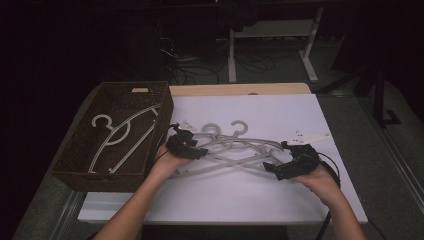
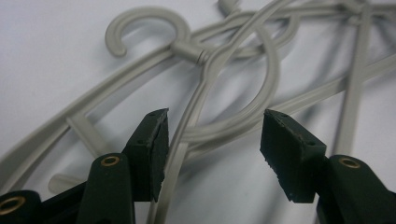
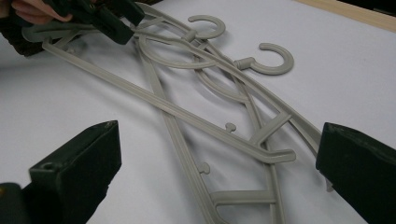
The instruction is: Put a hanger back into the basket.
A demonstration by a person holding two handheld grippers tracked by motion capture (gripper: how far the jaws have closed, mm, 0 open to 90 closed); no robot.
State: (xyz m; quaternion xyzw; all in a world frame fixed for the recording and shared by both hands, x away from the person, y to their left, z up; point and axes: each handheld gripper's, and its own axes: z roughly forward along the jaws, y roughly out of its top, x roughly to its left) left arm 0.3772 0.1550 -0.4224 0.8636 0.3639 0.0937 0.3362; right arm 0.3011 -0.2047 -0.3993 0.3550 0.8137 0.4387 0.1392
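Two or more grey plastic hangers [image 1: 235,147] lie crossed in a pile on the white tabletop, hooks pointing to the far side. My left gripper [image 1: 200,150] is low over the pile's left end, open. In the left gripper view, one thin hanger arm [image 2: 187,135] runs between the jaws, close to the left pad, with a clear gap to the right pad; the gripper [image 2: 212,140] is not pressing on it. My right gripper [image 1: 276,156] stands wide open at the pile's right end, its jaws either side of the hanger ends [image 3: 275,156] without touching them.
A dark woven basket [image 1: 100,180] stands at the table's left edge with another grey hanger [image 1: 117,135] lying inside. A wooden strip [image 1: 240,89] borders the white top [image 1: 240,200] at the back. Beyond it are table legs and cables on a dark floor.
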